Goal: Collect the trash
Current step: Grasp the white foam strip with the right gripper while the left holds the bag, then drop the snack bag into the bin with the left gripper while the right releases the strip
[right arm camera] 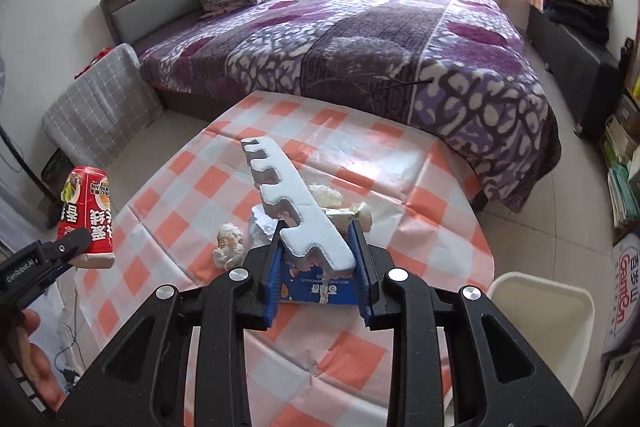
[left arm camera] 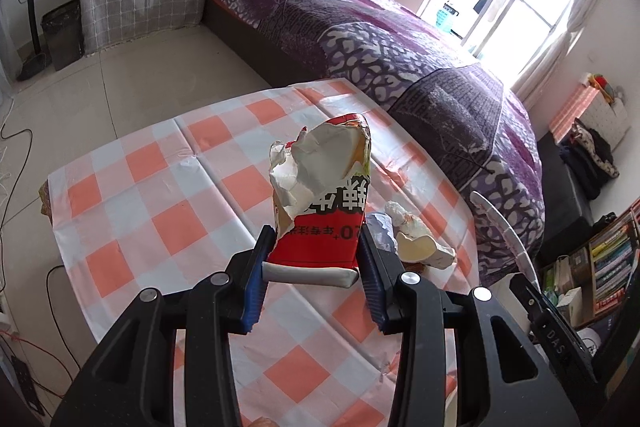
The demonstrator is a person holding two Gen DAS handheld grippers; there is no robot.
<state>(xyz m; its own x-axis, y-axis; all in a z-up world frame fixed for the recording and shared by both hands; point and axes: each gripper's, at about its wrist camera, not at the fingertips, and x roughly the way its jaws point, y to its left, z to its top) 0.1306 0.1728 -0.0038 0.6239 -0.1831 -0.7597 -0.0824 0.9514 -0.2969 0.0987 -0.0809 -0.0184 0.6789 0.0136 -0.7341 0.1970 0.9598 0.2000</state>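
A: Red and white, that torn instant-noodle cup (left arm camera: 320, 203) — where is it?
B: Clamped between the blue pads of the left gripper (left arm camera: 316, 251), held up above the checked tablecloth (left arm camera: 168, 211), its ragged mouth pointing away from the camera.
A: And the right gripper (right arm camera: 316, 247)?
B: Its jaws are closed on a notched white foam strip (right arm camera: 292, 203), which slants up and away over the table. A blue snack box (right arm camera: 316, 291) lies on the cloth just below the fingers.
A: What else is on the table?
B: A crumpled tissue (right arm camera: 228, 243), some crushed paper and a broken foam piece (left arm camera: 424, 247), close together near the strip.
A: A bin?
B: A white bin (right arm camera: 544, 311) stands beside the table's right edge.
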